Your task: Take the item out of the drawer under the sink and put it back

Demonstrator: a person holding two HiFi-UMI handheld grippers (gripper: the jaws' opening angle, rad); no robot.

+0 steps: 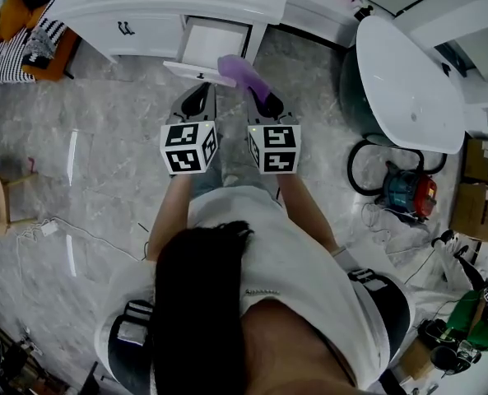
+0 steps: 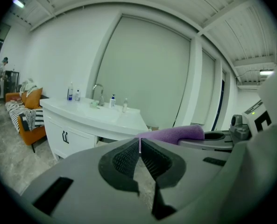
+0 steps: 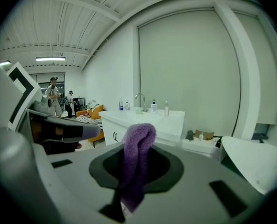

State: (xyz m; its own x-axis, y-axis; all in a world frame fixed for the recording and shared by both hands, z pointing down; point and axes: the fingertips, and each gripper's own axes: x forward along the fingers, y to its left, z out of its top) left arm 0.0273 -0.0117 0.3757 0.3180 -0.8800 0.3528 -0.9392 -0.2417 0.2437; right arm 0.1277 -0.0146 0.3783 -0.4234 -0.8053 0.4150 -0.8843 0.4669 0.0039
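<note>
Under both grippers, a grey marble floor [image 1: 104, 179]. To the right of the right gripper [image 1: 264, 101], well apart, a white bathtub [image 1: 408, 81]. Straight ahead of both grippers, a white vanity cabinet [image 1: 153, 35] with a white counter [image 2: 82, 108] and a sink on top. Far to the left of the left gripper [image 1: 197, 95], an orange sofa [image 1: 53, 66] with a black-and-white striped blanket [image 1: 13, 52] on it. Just ahead of the gripper tips, the drawer [image 1: 215, 44] under the sink, pulled out, white inside. To the right of the right gripper and behind it, near the bathtub, a red and teal vacuum cleaner [image 1: 408, 194] with a black hose. Further to the right, cardboard boxes [image 1: 478, 188].

Left gripper level and just beside the right one, jaws together, pads touching, nothing between them. Right gripper clamped on a purple towel [image 3: 136, 157]. Towel folded, standing above the jaws in a rounded loop, one end hanging down toward the camera. In the head view, towel sticking out forward from the right gripper tips, its far end over the right front corner of the open drawer.

On the counter, ahead of the grippers, a faucet [image 2: 97, 90] and small bottles [image 2: 73, 93] beside it.
</note>
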